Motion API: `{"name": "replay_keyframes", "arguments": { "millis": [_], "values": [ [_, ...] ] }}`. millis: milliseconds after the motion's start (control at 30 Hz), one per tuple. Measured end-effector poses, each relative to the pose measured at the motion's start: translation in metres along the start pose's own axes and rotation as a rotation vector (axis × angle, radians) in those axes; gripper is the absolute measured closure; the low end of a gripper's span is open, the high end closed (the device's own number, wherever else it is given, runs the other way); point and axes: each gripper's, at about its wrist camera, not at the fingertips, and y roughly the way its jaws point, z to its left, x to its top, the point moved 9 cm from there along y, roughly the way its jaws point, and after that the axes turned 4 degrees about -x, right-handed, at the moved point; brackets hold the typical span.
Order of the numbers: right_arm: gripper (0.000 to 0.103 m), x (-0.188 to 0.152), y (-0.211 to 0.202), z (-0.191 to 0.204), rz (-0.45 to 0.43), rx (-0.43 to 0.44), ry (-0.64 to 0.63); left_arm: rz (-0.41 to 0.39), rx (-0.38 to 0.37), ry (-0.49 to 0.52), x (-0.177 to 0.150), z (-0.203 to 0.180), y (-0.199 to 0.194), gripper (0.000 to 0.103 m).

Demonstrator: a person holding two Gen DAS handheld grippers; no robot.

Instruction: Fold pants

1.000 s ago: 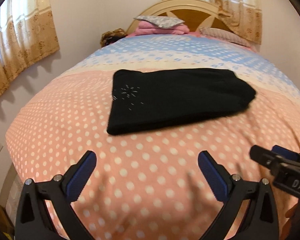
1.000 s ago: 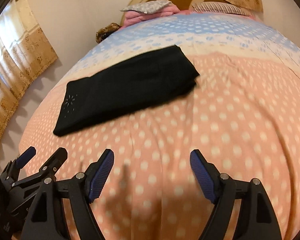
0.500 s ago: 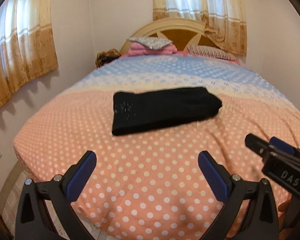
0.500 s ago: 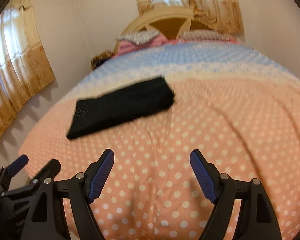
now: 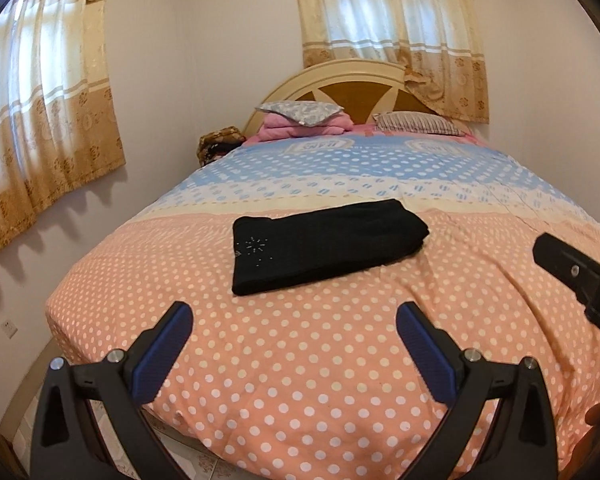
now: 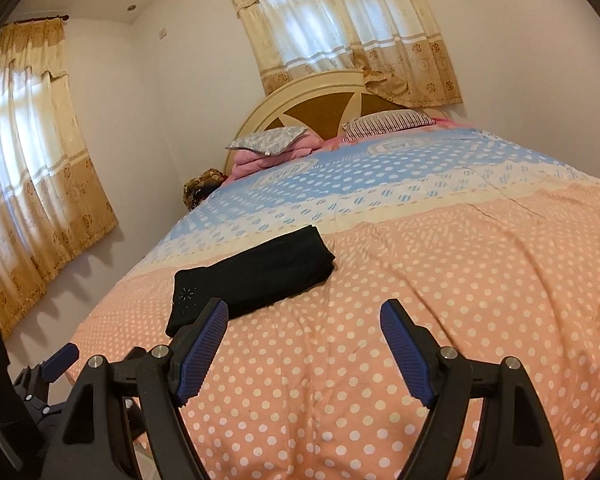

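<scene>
Both claws stand spread and empty: the left claw and right claw hover over the bed's near edge. The folded black pants lie beyond them on the polka-dot bedspread, long axis left-right, nearer the left claw.

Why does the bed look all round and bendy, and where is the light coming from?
Left wrist view: the fisheye lens bulges the bed and darkens the corners; daylight glows through the curtains, and the black pants look sharp. Right wrist view: same bulge, tilted; the window is washed out, and the curtain hem casts soft shadows on the wall.
</scene>
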Motion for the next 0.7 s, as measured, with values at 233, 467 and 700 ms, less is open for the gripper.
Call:
{"name": "replay_keyframes", "arguments": {
  "millis": [233, 467, 700],
  "values": [
    [0.023, -0.0005, -0.0054, 0.0032, -0.015, 0.002, -0.021, -0.008, 0.011, -0.002, 0.0011, -0.0018, -0.0038, 0.0],
    [0.023, -0.0003, -0.0066, 0.0042, -0.022, 0.002, -0.021, -0.013, 0.021, -0.017, 0.0023, 0.0012, -0.0059, 0.0],
    [0.023, -0.0016, -0.007, 0.0034, -0.014, 0.003, -0.025, -0.014, 0.028, -0.014, 0.0024, 0.002, -0.0065, 0.0]
  ]
}}
